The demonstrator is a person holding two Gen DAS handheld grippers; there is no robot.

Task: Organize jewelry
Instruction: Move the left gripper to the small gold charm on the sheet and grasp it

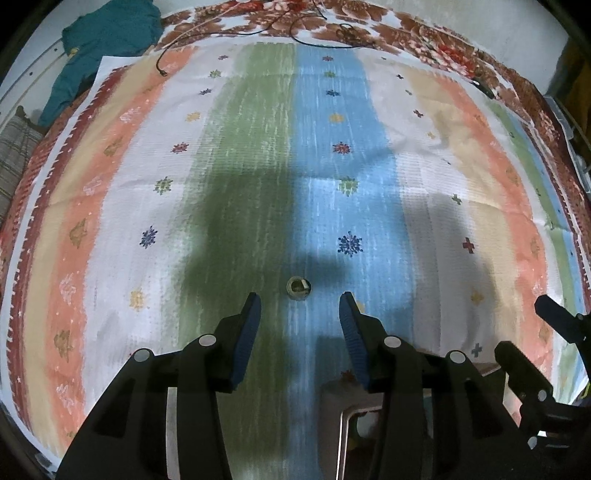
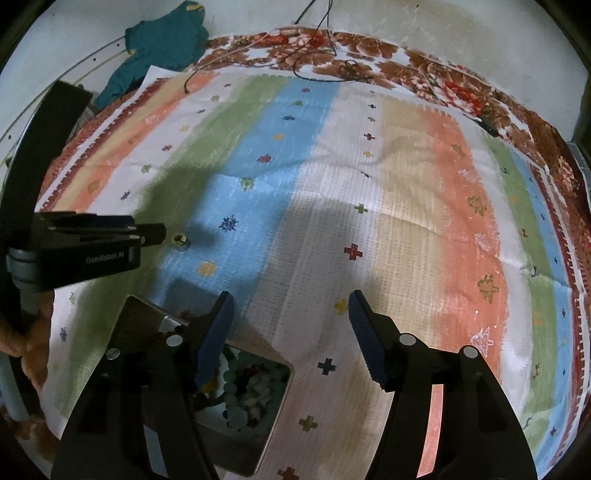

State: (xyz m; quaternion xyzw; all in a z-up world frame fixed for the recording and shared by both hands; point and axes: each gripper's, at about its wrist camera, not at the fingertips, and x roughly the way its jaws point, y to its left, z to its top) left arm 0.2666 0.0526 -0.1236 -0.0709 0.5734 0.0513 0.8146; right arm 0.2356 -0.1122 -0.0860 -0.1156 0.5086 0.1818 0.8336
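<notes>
Reading the only writing I can find, the side of the left claw (image 2: 162, 234) carries pale letters that look like "GenRobot AI", a little blurred in the right wrist view. Both claws are released and hold nothing: the left claw (image 1: 300, 306) has its blue pads wide apart, and the right claw (image 2: 291, 310) too. A small ring (image 1: 298, 287) lies on the striped cloth (image 1: 258, 147), at the border of the green and the blue stripe, just in front of the left claw and between the lines of its fingers, not touching them. In the right wrist view the ring (image 2: 180, 240) sits just beside the tip of the left claw. A metal tray (image 2: 273, 417) with beads (image 2: 240, 384), pale green and some dark red, lies low under the right claw; its left finger covers part of it, and the heap is too dim to separate piece by piece. In the left wrist view only a corner of this tray (image 1: 341, 417) shows. A teal garment (image 1: 107, 40) lies at the far left, and thin dark cables (image 1: 325, 37) cross the flowered fabric (image 1: 424, 33) behind.
</notes>
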